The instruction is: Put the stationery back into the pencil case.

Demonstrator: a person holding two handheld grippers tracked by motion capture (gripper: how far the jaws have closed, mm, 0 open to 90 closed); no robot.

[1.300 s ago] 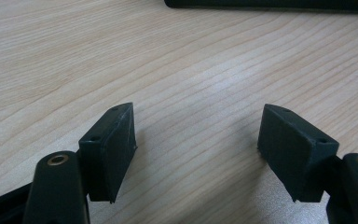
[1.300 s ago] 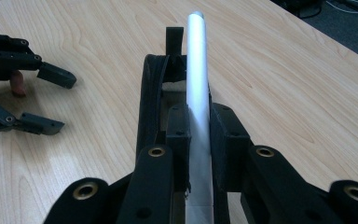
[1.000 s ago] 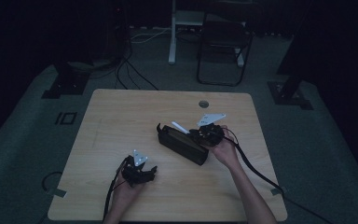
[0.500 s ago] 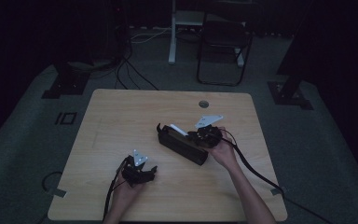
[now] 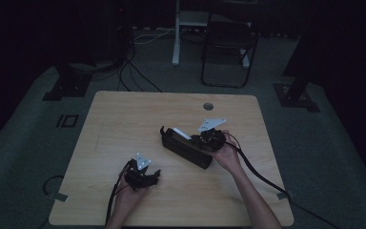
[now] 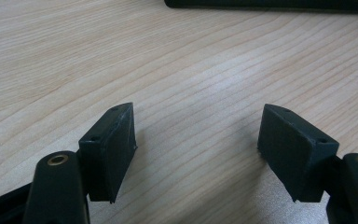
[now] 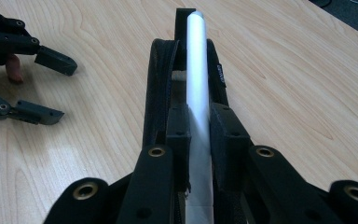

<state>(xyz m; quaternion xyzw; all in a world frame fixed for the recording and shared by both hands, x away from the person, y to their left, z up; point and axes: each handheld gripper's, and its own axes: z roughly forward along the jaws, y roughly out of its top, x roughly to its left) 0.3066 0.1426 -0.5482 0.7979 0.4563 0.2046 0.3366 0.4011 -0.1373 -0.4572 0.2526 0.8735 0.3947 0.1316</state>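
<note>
A long black zip pouch lies at an angle in the middle of the wooden table. My right gripper is at its right end, shut on a white tube. In the right gripper view the white tube runs lengthwise over the pouch's open mouth, pinched between my right gripper's jaws. My left gripper rests near the table's front, open and with nothing in it. Its view shows the left gripper over bare wood, with the pouch's edge at the top.
A round cable hole sits near the table's far edge. Cables trail from both grippers off the front. A chair and stand feet are on the floor beyond the table. In the right gripper view the left gripper shows to the pouch's left.
My right gripper has shifted slightly left and lower with the white tube, bringing it closer along the pouch. The left gripper has stayed put.
</note>
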